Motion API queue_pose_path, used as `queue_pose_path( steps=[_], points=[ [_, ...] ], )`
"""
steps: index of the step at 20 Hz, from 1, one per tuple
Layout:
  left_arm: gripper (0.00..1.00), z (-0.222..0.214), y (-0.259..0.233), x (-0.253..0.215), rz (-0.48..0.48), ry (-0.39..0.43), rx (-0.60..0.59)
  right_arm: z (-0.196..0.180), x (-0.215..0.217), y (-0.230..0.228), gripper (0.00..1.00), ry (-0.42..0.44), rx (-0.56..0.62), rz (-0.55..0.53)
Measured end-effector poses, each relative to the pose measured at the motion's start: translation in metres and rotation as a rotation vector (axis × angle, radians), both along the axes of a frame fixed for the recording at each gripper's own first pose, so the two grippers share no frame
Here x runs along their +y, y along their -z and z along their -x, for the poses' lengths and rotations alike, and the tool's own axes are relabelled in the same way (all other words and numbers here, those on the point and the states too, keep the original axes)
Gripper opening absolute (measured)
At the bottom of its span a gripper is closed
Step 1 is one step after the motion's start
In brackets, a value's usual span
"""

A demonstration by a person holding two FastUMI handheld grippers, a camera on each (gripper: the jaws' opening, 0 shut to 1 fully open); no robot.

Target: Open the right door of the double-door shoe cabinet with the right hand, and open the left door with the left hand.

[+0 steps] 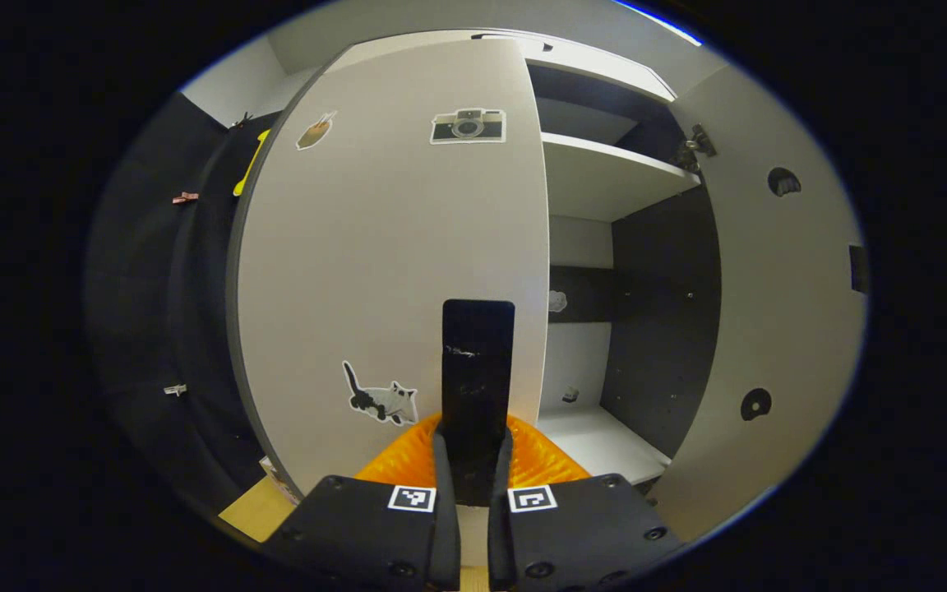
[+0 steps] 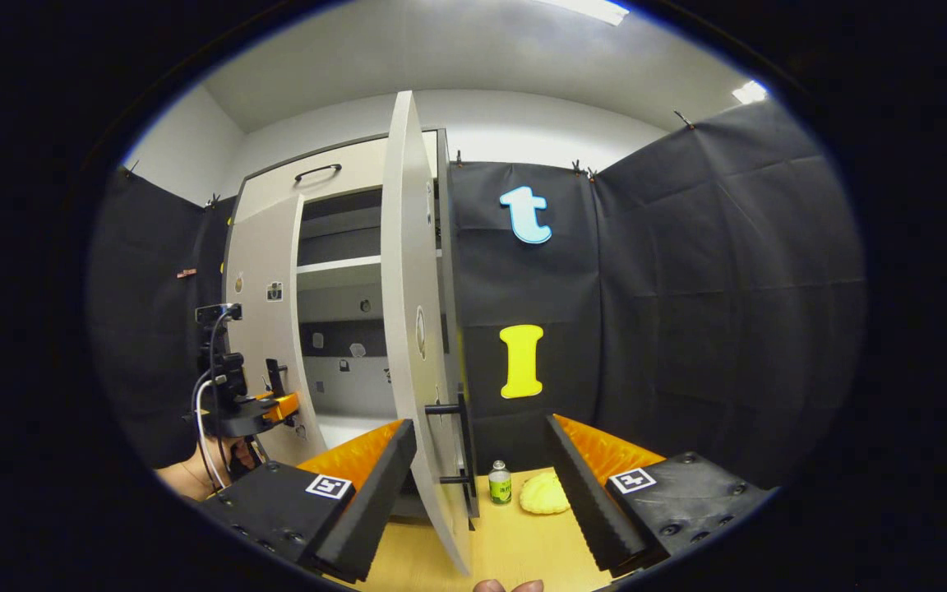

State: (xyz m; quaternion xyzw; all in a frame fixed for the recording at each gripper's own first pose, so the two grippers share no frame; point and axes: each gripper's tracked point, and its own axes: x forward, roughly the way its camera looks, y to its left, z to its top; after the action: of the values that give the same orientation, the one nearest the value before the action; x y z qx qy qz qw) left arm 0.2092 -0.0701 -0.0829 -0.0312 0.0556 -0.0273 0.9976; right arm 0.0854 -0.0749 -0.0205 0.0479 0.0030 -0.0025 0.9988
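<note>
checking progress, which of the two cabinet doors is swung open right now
The right door is swung wide open, edge-on between the open right gripper fingers. The left door, with the camera sticker, looks closed or nearly so, its black handle clamped in the left gripper.

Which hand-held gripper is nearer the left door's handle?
Left. The left hand-held gripper is shut on the left door's black handle. The right hand-held gripper is open, straddling the edge of the swung-out right door, away from that handle.

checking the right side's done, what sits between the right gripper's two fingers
In the right gripper view, the right gripper is open, and the swung-out right door stands edge-on between its fingers, black handle included. Neither finger visibly touches them.
</note>
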Motion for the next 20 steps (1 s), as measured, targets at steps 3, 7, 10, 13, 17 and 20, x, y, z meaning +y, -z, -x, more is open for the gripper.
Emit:
queue_pose_path(
  steps=[3, 7, 10, 13, 17, 20],
  points=[
    [0.18, 0.011, 0.0, 0.008, -0.003, 0.019, 0.008, 0.005, 0.016, -0.005, 0.97, -0.003, -0.012, 0.014],
    [0.18, 0.022, -0.002, 0.017, 0.014, 0.042, 0.02, 0.01, 0.039, -0.012, 0.97, -0.01, -0.033, 0.046],
    [0.18, 0.029, -0.002, 0.025, 0.011, 0.06, 0.023, 0.011, 0.057, -0.016, 0.98, -0.015, -0.037, 0.046],
    [0.19, 0.035, -0.004, 0.031, 0.019, 0.077, 0.022, 0.013, 0.074, -0.015, 0.98, -0.022, -0.041, 0.045],
    [0.17, 0.042, -0.004, 0.039, 0.021, 0.103, 0.02, 0.014, 0.098, -0.013, 0.98, -0.032, -0.035, 0.041],
    [0.17, 0.049, -0.005, 0.045, 0.025, 0.123, 0.02, 0.014, 0.113, -0.012, 0.98, -0.037, -0.035, 0.04]
  ],
)
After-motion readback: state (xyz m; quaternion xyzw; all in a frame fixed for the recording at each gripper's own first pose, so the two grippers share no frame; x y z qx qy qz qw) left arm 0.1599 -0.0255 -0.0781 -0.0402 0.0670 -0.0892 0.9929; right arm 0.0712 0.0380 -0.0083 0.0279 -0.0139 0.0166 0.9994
